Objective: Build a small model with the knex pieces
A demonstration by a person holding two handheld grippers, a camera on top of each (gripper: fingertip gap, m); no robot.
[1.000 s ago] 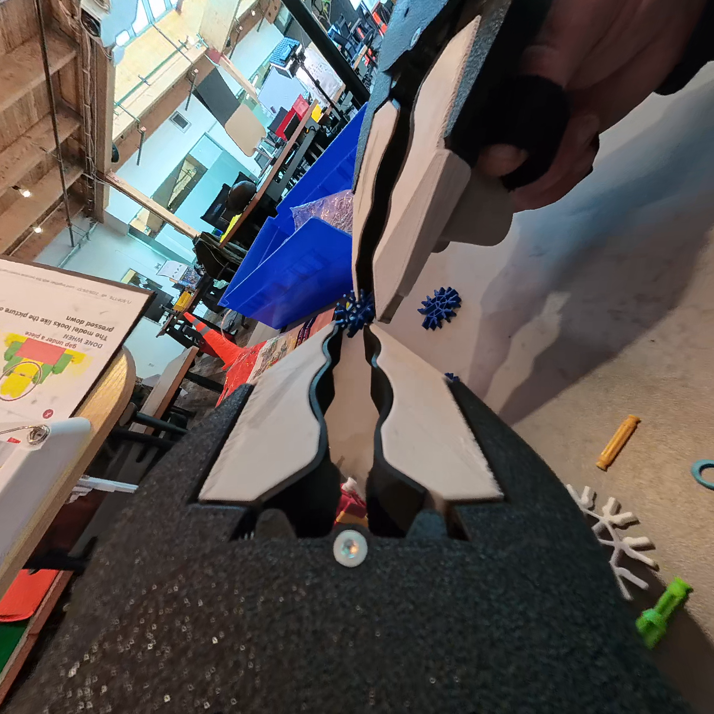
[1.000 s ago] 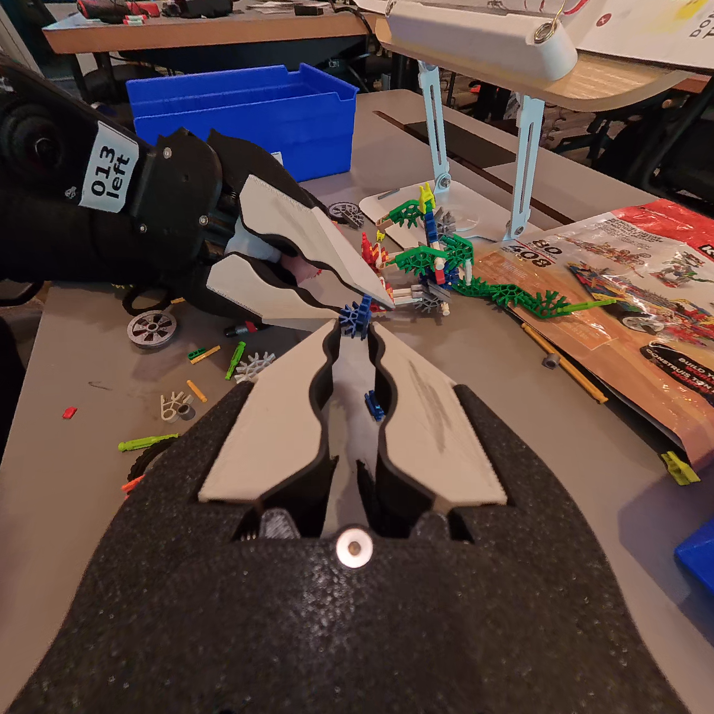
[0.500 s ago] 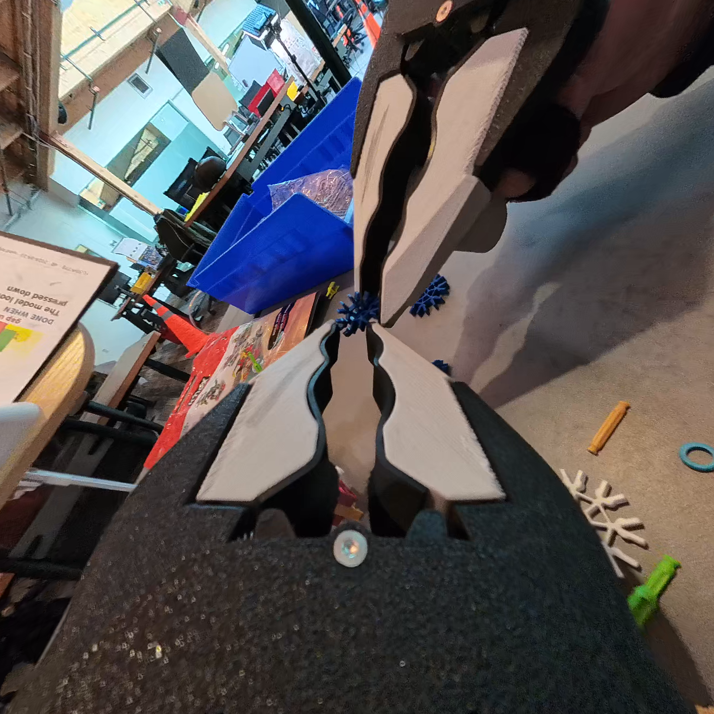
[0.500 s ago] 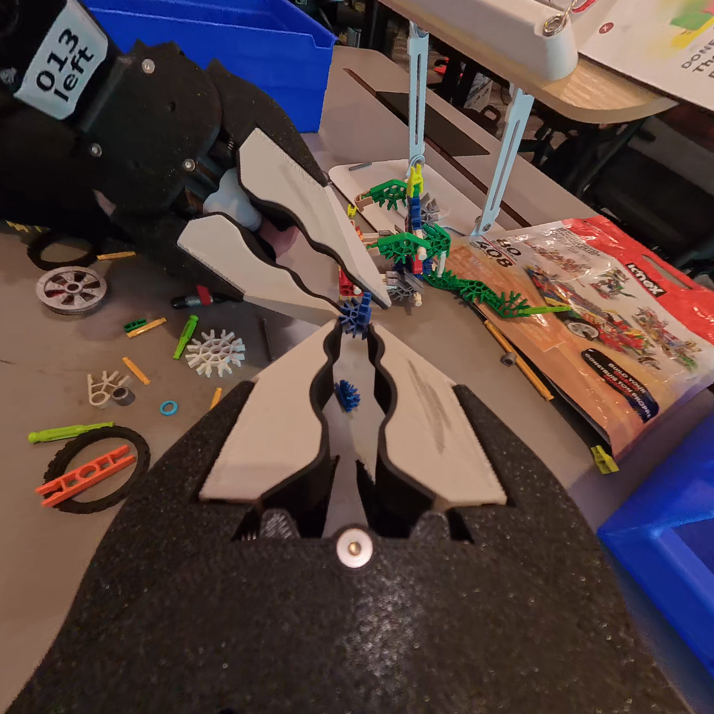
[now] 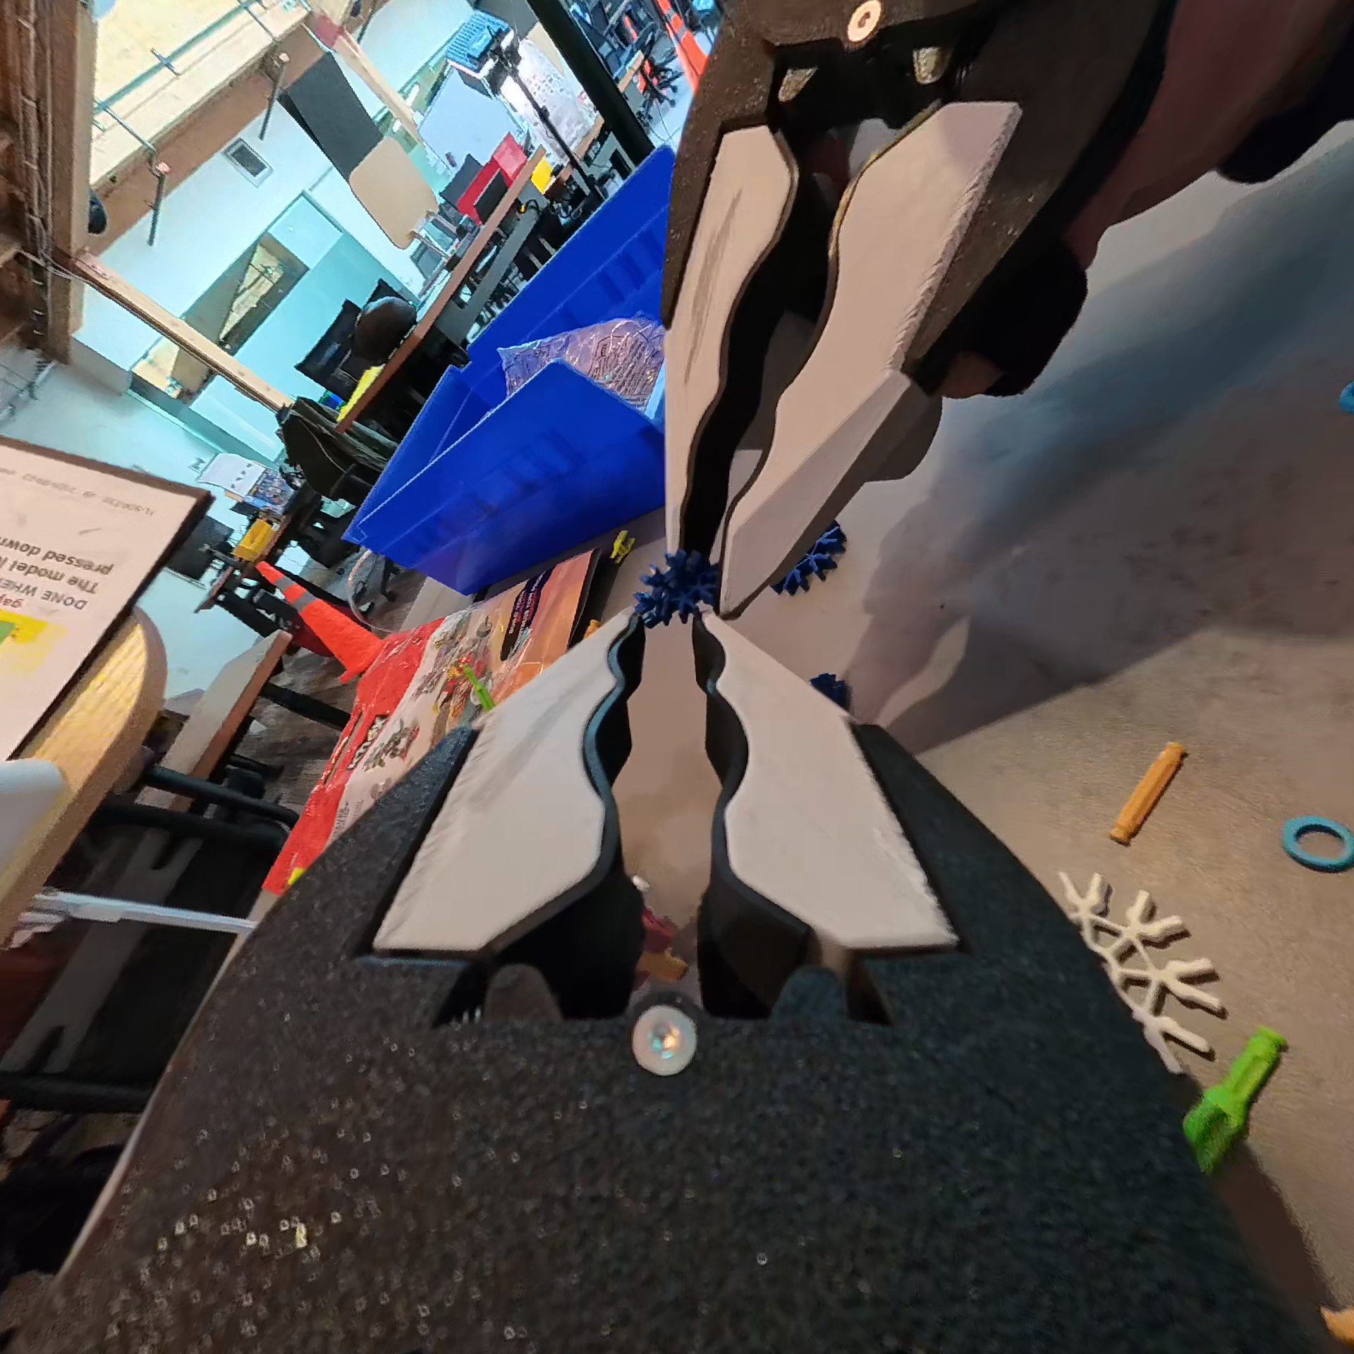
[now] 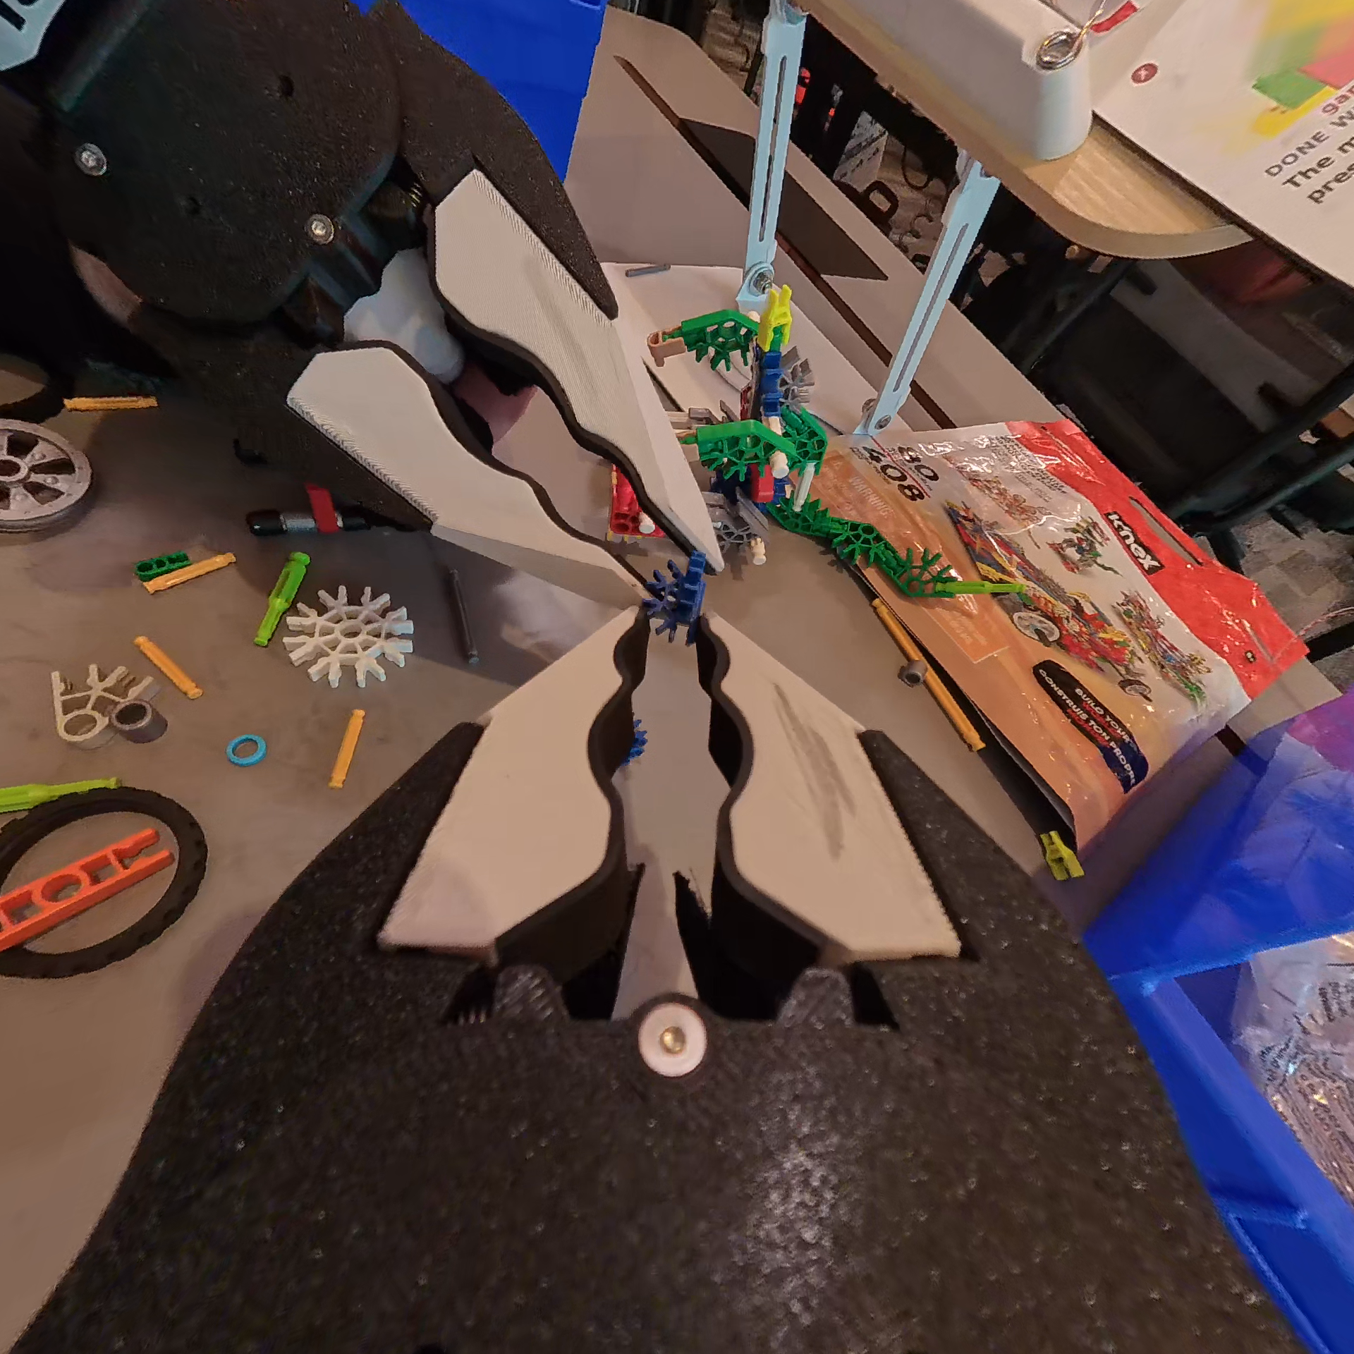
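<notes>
Left wrist view: we see our left gripper narrowed to a slim gap, its two tips pinching a small blue snowflake-shaped connector. Our right gripper comes in from above in this view, its tips closed on the same blue piece from the opposite side, so both grippers meet at one point above the grey worktop.

Beyond the tips we see another blue snowflake connector lying on the worktop, and a blue bin farther back with a crinkled clear bag inside. To the right lie a short tan rod, a light-blue ring, a white snowflake connector and a bright green rod.

Right wrist view: we see the right gripper from behind, also narrow, holding the blue connector, with the left gripper reaching in from the upper left. Just behind the tips stands a partly built model of green, blue, yellow and grey pieces. A printed red packet lies to its right. Loose parts are scattered at left: a white snowflake connector, a grey wheel hub, a black tyre with an orange piece across it.
</notes>
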